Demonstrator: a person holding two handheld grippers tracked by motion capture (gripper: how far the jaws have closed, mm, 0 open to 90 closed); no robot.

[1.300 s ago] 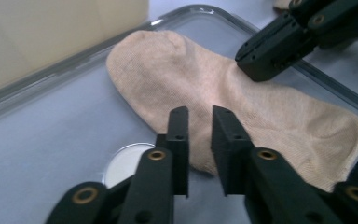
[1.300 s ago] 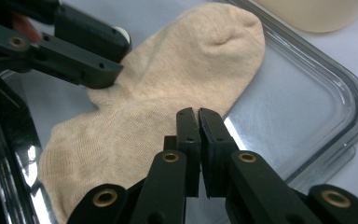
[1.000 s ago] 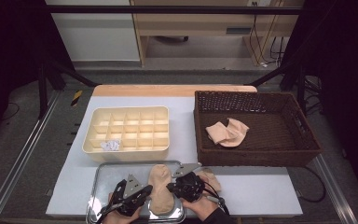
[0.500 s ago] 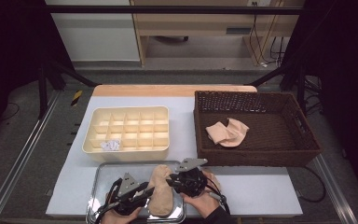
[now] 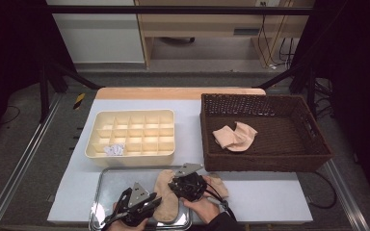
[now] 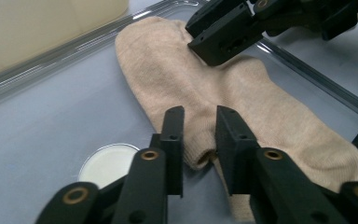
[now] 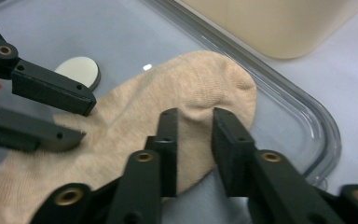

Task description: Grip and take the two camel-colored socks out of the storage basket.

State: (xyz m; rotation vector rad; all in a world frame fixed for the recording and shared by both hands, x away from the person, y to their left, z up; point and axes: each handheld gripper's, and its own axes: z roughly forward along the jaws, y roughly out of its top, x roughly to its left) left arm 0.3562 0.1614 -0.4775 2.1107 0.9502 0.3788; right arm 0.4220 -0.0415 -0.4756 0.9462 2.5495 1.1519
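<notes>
On the metal tray (image 5: 103, 192) at the worktop's near edge: beige sock (image 6: 223, 98) lying flat. Left claw (image 6: 199, 135) pinching its cuff fold, right claw (image 7: 193, 135) nipping its toe, both just closing.

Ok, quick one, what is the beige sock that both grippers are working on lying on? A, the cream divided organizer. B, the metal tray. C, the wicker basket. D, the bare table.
B: the sock lies flat on the shiny metal tray at the near edge of the table, in front of the cream organizer; the raised tray rim curves round the sock's rounded end in the right gripper view.
</notes>
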